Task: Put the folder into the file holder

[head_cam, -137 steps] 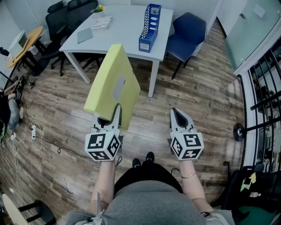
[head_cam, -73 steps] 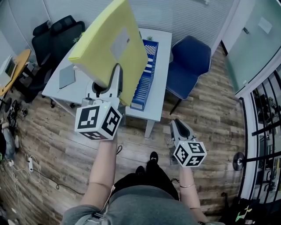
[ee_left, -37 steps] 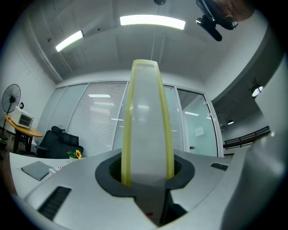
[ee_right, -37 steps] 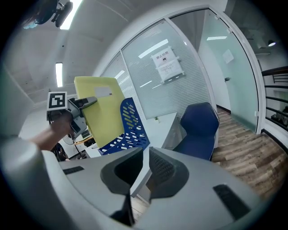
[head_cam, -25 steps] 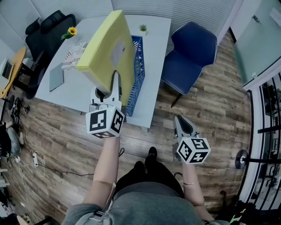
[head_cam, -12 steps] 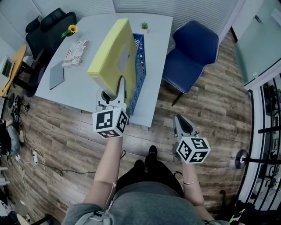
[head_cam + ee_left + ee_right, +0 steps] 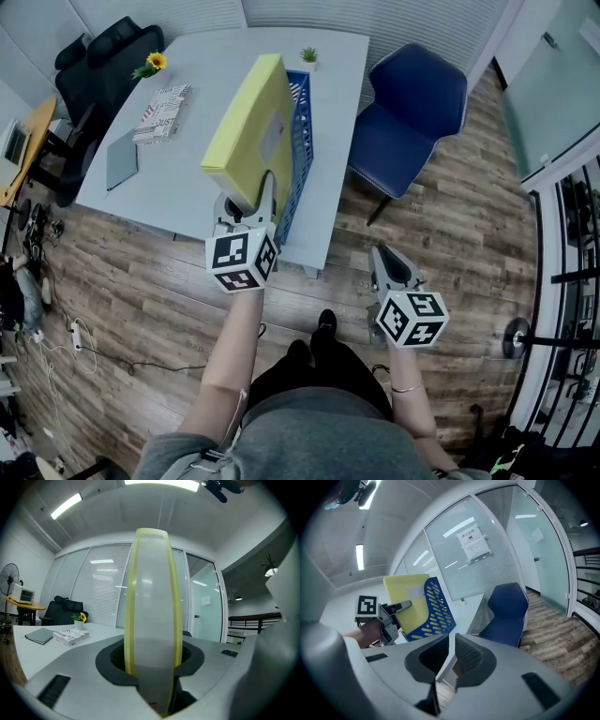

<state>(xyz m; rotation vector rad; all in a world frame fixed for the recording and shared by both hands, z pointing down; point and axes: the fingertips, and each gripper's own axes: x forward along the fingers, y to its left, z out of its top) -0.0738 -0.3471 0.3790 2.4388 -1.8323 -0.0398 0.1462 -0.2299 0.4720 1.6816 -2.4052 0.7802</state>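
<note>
— Folder (image 7: pixel 246 141): what does it look like?
— Thick, pale yellow, grey label, tilted against the blue file holder (image 7: pixel 302 141) by the table's (image 7: pixel 187 178) near edge.
— Grippers?
— Left gripper (image 7: pixel 248 195) jaws, just widening, touch its spine; right gripper (image 7: pixel 386 258) closed, empty.

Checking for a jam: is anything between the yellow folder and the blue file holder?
Nothing visible: the yellow folder already sits partly inside the blue file holder, with no object between them.
</note>
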